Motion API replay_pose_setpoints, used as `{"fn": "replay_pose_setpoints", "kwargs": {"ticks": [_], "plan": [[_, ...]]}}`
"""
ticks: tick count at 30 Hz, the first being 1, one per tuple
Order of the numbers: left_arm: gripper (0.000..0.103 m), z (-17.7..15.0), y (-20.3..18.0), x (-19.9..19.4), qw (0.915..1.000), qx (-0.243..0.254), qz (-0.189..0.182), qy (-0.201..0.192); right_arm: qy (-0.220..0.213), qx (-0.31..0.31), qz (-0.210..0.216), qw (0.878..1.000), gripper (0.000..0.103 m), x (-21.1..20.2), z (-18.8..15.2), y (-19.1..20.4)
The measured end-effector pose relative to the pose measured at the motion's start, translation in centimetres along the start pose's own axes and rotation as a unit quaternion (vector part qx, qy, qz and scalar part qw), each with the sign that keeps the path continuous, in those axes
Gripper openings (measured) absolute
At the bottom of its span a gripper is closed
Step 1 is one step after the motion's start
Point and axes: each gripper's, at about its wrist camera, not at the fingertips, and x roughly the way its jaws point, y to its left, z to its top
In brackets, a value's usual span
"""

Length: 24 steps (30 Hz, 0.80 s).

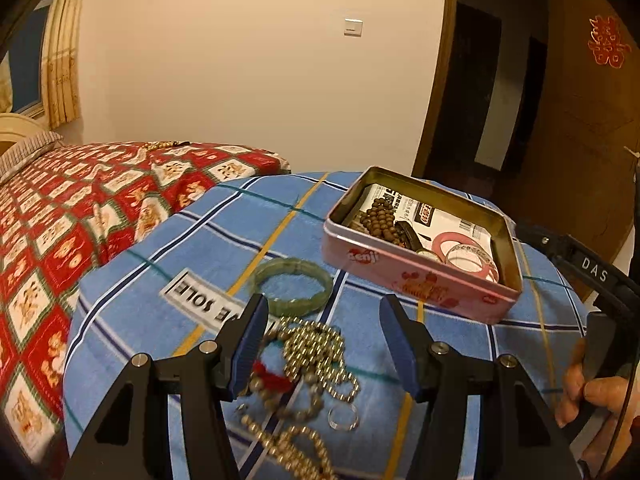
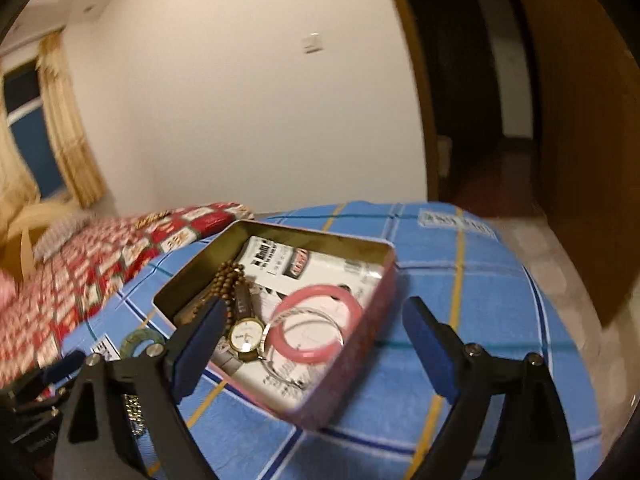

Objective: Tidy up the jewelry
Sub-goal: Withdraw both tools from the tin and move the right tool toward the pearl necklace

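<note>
Two grippers stand with jaws apart and nothing pinched. The left gripper (image 1: 320, 344) hangs low in its frame over a tangle of bead chains (image 1: 308, 364) and a small ring (image 1: 343, 417) on the blue checked cloth (image 1: 200, 240); a green bangle (image 1: 294, 286) lies just beyond. The right gripper (image 2: 316, 340) gapes wide at frame centre over the pink tin (image 2: 352, 360), which holds a pink bangle (image 2: 318, 320), a clear bangle (image 2: 304, 334), a watch (image 2: 245, 336) and brown beads (image 2: 226, 276).
</note>
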Motion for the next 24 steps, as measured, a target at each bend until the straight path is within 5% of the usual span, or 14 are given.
{"fn": "replay_pose_setpoints", "kwargs": {"ticks": [8, 24], "plan": [[0.059, -1.6, 2.0, -1.8, 0.9994, -0.010, 0.032, -0.006, -0.006, 0.031, -0.032, 0.999, 0.091, -1.6, -1.2, -1.1], [0.059, -3.9, 6.5, -4.5, 0.9970, -0.049, 0.060, -0.001, 0.024, -0.058, 0.050, 0.997, 0.085, -2.9, -4.1, 3.9]]}}
